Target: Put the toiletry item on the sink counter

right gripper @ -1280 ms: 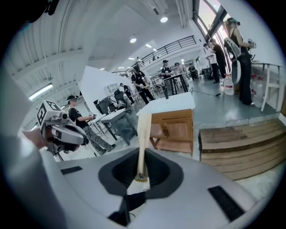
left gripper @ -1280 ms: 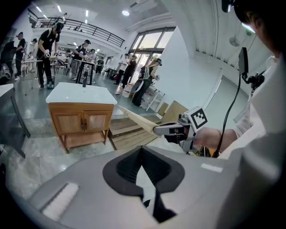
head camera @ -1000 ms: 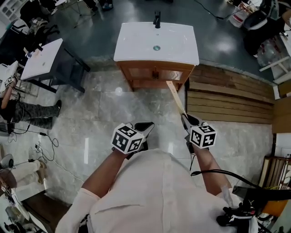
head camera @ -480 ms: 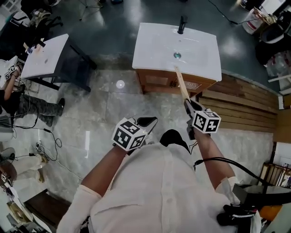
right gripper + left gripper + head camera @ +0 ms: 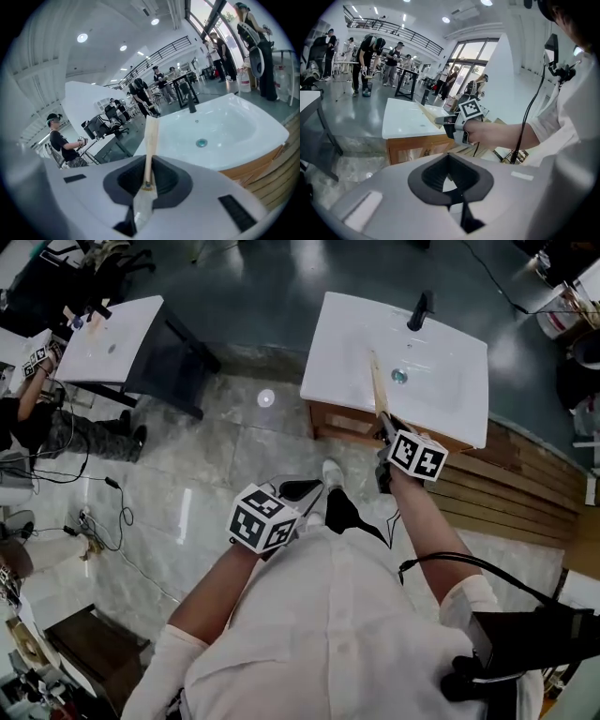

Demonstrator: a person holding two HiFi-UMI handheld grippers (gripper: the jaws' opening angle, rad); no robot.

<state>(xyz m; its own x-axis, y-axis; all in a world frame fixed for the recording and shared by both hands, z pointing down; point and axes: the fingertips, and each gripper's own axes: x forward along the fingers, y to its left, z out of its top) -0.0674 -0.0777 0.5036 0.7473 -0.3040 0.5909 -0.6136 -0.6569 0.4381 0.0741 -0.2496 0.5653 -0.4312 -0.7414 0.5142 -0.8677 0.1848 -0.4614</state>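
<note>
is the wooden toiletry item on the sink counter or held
Held: right gripper is shut on the wooden toiletry item, clear of the sink counter.

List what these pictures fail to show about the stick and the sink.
- Right gripper view: the wooden stick's lower end sits sunk between the right gripper's jaws; its kind is unclear.
- Head view: that gripper's jaws, beside the marker cube, are too small to read.
- Left gripper view: the sink is seen edge-on; its top cannot be read.

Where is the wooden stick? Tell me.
Head view, right of centre: the right gripper holds the wooden stick, its far end over the left part of the sink, near the drain.
</note>
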